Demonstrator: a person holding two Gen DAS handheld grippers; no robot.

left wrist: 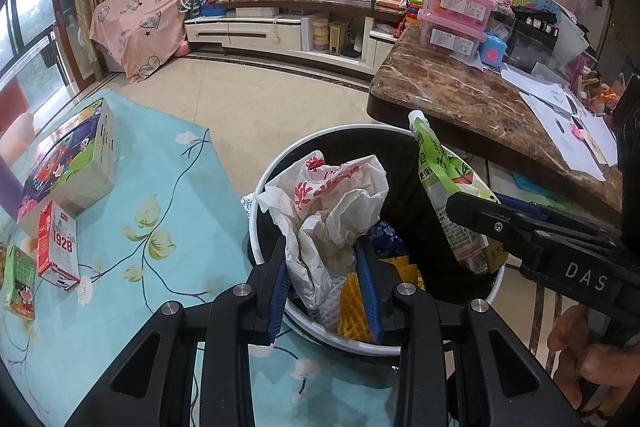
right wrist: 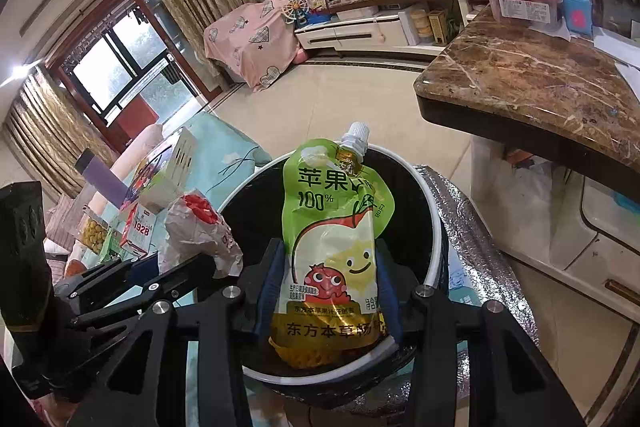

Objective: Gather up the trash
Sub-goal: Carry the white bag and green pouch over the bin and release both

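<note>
My left gripper (left wrist: 326,263) is shut on a crumpled white bag with red print (left wrist: 332,203), held over the round black bin with a white rim (left wrist: 460,319). The same white bag (right wrist: 200,227) shows in the right wrist view, left of the bin (right wrist: 434,227). My right gripper (right wrist: 330,275) is shut on a green apple juice pouch (right wrist: 336,223) with a white spout, held upright above the bin. In the left wrist view the pouch (left wrist: 444,183) hangs over the bin's right side in the right gripper (left wrist: 468,211). Yellow mesh and blue wrappers (left wrist: 354,299) lie inside the bin.
A red 1928 carton (left wrist: 58,247), a green carton (left wrist: 18,281) and a colourful box (left wrist: 66,163) stand on the blue floral tablecloth (left wrist: 160,187) at left. A brown marble table (left wrist: 480,107) with pink boxes and papers is at right. A silver foil bag (right wrist: 480,227) lies beside the bin.
</note>
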